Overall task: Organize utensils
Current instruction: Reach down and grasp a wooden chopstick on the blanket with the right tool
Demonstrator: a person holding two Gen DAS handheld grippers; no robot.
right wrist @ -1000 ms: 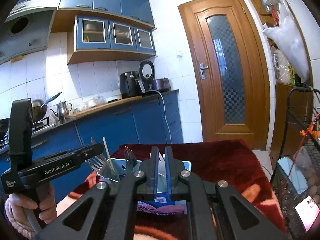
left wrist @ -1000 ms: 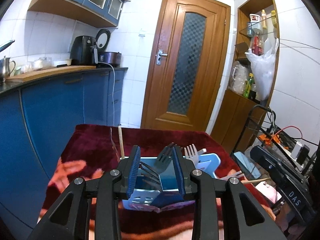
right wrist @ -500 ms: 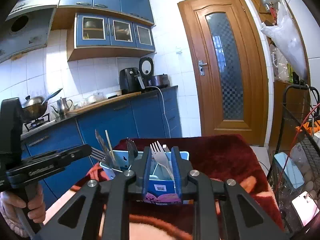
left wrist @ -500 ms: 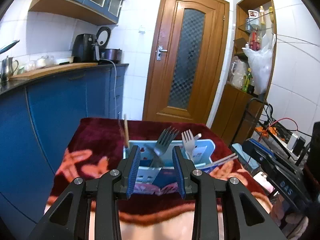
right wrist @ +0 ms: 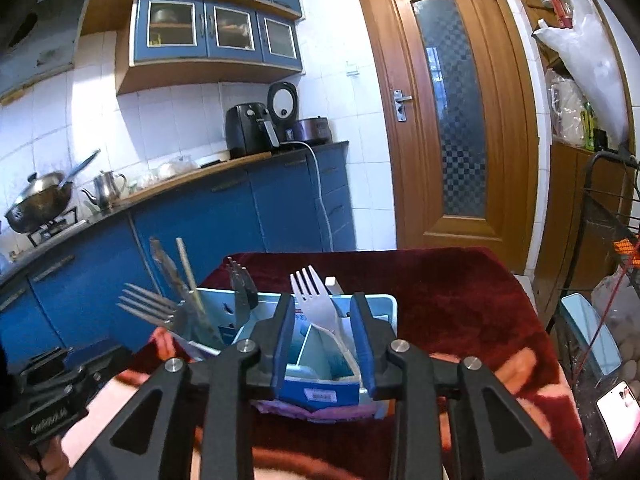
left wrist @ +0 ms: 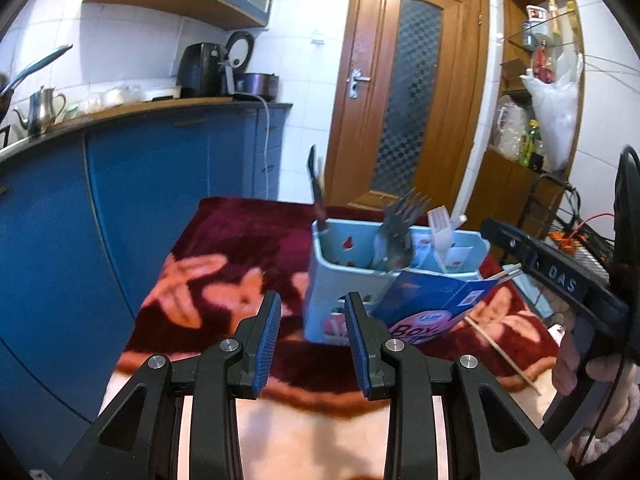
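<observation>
A light blue utensil caddy (left wrist: pixel 340 280) stands on the red floral blanket (left wrist: pixel 240 248). It holds metal forks (left wrist: pixel 400 220), a white plastic fork (right wrist: pixel 316 300) and a wooden chopstick (right wrist: pixel 188 272). A blue printed box (left wrist: pixel 432 304) leans against its front. My left gripper (left wrist: pixel 312 344) is open and empty, low and just left of the caddy. My right gripper (right wrist: pixel 322 344) is open, its jaws on either side of the blue box (right wrist: pixel 320 388) and the white fork, gripping nothing. The caddy also shows in the right wrist view (right wrist: pixel 384 312).
A loose chopstick (left wrist: pixel 500 356) lies on the blanket right of the caddy. Blue kitchen cabinets (left wrist: pixel 140 184) run along the left and a wooden door (left wrist: pixel 408 92) stands behind. A wire rack (right wrist: pixel 612 224) and a phone (right wrist: pixel 616 412) are at the right.
Both grippers have pulled back from the caddy. The right gripper opened from shut and released the white fork into the caddy. The left gripper moved left, so the caddy now sits to its right.
</observation>
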